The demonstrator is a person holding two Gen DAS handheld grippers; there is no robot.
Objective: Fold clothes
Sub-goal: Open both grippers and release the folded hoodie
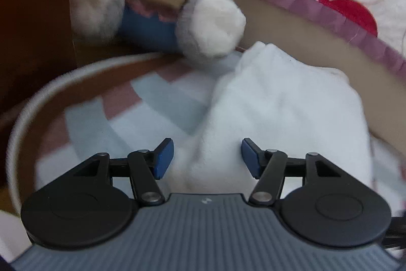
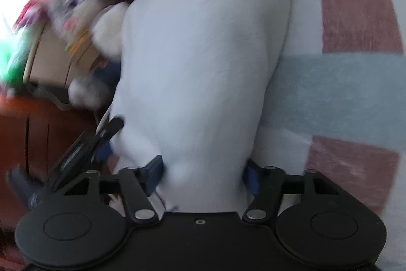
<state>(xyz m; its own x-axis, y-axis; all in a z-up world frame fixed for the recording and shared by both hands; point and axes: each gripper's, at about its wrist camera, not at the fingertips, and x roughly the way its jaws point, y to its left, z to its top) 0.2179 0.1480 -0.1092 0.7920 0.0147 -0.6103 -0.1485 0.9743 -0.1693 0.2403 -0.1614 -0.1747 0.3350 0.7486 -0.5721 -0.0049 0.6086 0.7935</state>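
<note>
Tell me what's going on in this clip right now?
A person holding a claw in each hand is working on a white garment that lies bunched on a checked blanket. The right claw has a thick fold of the cloth between its pads. The left claw stands open over the near edge, pads not pressing. A plush bunny sits behind. No neat fold yet.

Left claw [image 1: 207,158] angled downward, blue pads [image 1: 163,159] apart — jaws clearly separated, pads not pressing anything. Right claw [image 2: 203,175] also tilted down, pads [image 2: 153,173] pressed against white garment [image 2: 203,55] bunched between them — gripping it.
</note>
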